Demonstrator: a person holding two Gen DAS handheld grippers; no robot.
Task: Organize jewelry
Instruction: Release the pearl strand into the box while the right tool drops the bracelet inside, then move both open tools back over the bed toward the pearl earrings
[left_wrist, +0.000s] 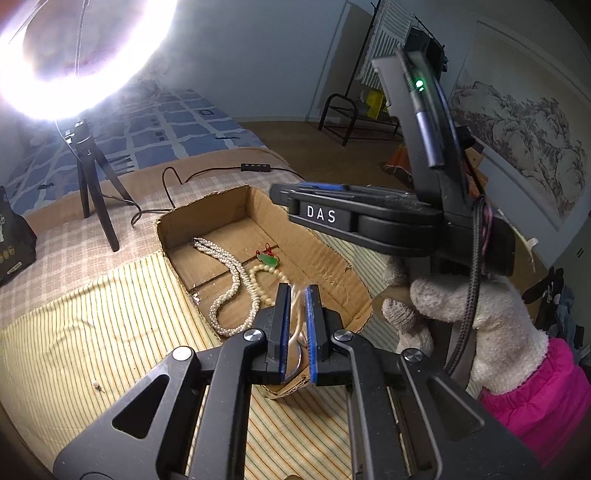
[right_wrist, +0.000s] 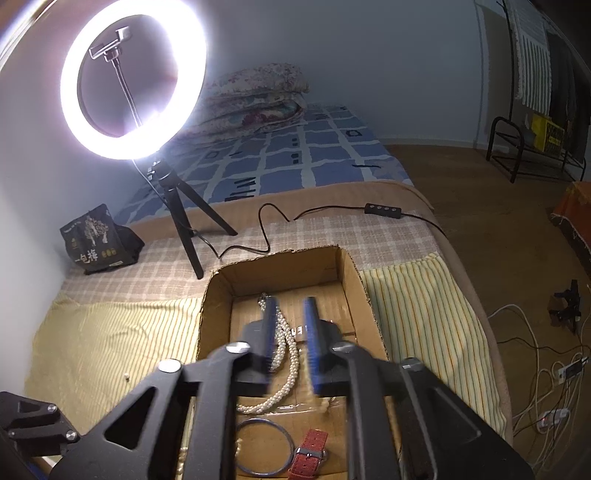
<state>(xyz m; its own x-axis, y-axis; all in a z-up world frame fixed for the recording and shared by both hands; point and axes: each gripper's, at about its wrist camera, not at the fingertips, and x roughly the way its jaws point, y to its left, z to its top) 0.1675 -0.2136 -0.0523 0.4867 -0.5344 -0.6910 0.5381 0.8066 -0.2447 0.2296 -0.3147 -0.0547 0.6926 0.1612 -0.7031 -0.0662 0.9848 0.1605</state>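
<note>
Bangle (right_wrist: 263, 447) w/ red strap (right_wrist: 308, 456) only in right view; right jaws narrowly apart, left jaws pinching clear bag (left_wrist: 297, 317).

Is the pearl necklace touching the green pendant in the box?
Apart. The left wrist view shows bare cardboard between the pearl necklace and the green pendant in the box.

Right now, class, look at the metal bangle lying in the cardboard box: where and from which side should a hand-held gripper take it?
Grip the metal bangle across its thin rim at one bare arc, coming from above. It lies flat on the cardboard box floor, so only the rim offers a pinch; avoid the side near the red watch strap.
</note>
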